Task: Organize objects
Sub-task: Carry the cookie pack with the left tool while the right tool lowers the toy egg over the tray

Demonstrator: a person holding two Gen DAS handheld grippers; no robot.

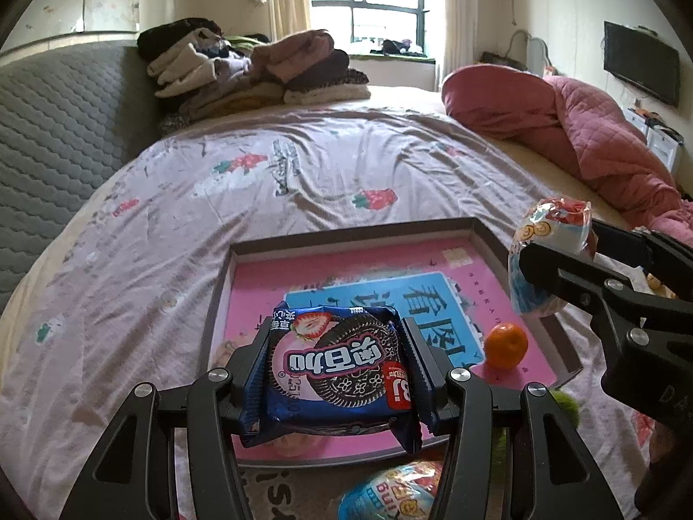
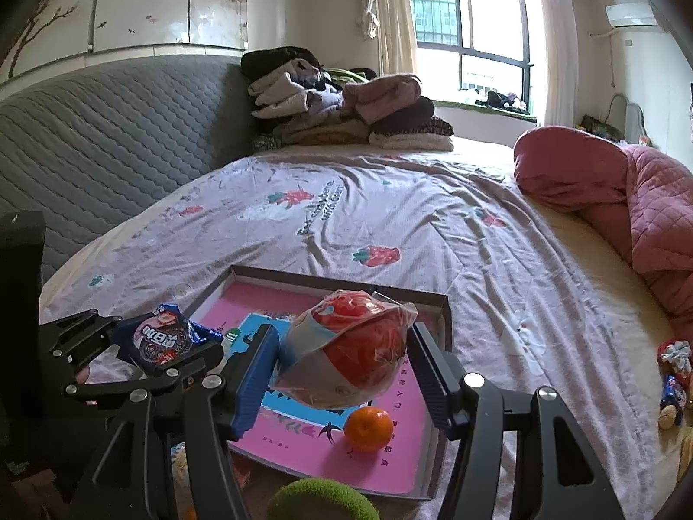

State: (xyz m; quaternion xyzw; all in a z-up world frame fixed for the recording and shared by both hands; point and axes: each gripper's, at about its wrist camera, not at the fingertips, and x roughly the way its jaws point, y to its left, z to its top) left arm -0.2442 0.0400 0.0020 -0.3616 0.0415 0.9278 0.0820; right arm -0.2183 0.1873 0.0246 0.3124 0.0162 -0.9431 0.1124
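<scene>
My left gripper (image 1: 335,346) is shut on a blue strawberry cookie packet (image 1: 333,372) and holds it above the near part of a shallow box (image 1: 346,229) with a pink printed bottom. A small orange tangerine (image 1: 505,345) lies inside the box at the right. My right gripper (image 2: 344,338) is shut on a round red and white snack in clear wrap (image 2: 351,346), hanging over the box (image 2: 338,279) above the tangerine (image 2: 368,428). Each wrist view shows the other gripper: the right one (image 1: 563,247) with its wrapped snack (image 1: 548,255), the left one (image 2: 160,342) with the packet (image 2: 166,340).
The box lies on a bed with a strawberry-print sheet (image 1: 303,182). A second wrapped snack (image 1: 390,494) and a green ball (image 2: 322,500) lie on the bed just in front of the box. Folded clothes (image 1: 260,69), a pink quilt (image 1: 584,130), a grey headboard (image 2: 108,130) and small items (image 2: 673,372) border the bed.
</scene>
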